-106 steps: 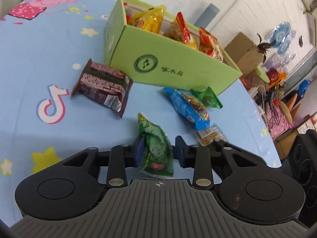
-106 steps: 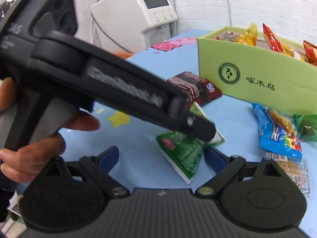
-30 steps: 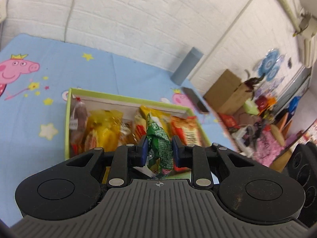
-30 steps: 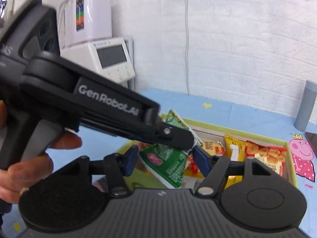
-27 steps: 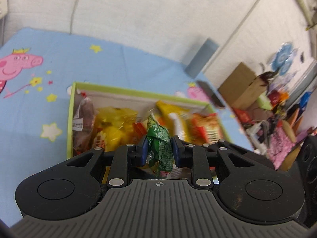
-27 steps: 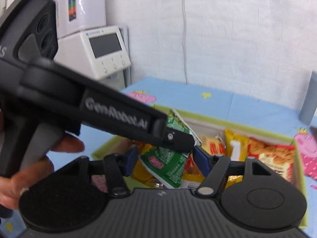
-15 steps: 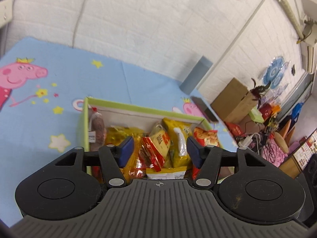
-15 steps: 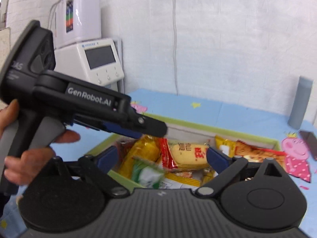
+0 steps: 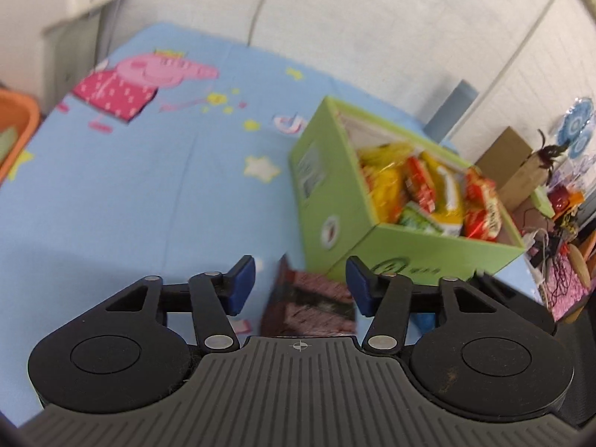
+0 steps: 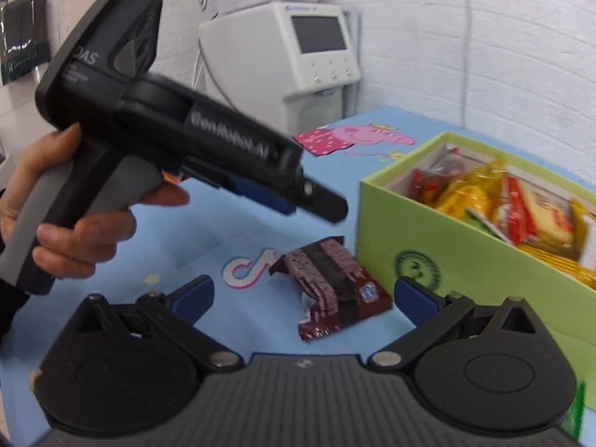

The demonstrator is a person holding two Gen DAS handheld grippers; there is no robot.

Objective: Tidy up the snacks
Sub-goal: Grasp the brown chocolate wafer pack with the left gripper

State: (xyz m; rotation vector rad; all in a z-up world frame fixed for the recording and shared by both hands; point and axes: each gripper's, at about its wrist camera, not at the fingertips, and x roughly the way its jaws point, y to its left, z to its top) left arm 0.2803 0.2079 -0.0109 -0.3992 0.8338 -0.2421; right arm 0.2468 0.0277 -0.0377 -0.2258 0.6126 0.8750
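The green snack box (image 9: pixel 327 201) stands on the blue cloth, filled with yellow and red packets; the green packet (image 9: pixel 415 218) lies inside it. It also shows in the right wrist view (image 10: pixel 439 257). A dark red snack packet (image 9: pixel 313 303) lies on the cloth in front of the box, also seen in the right wrist view (image 10: pixel 331 287). My left gripper (image 9: pixel 300 290) is open and empty, above the dark red packet. It shows from the side in the right wrist view (image 10: pixel 316 201). My right gripper (image 10: pixel 303 298) is open and empty, just short of the same packet.
The blue cartoon tablecloth (image 9: pixel 130 193) covers the table. A white machine (image 10: pixel 298 56) stands beyond the table's far left. An orange bin (image 9: pixel 15 126) sits at the left edge. Cardboard boxes and clutter (image 9: pixel 521 164) stand off the right side. A grey cylinder (image 9: pixel 450 108) stands behind the box.
My left gripper let the green packet go into the box, opened, and drew back left and down over the dark red packet. My right gripper swung down toward that packet.
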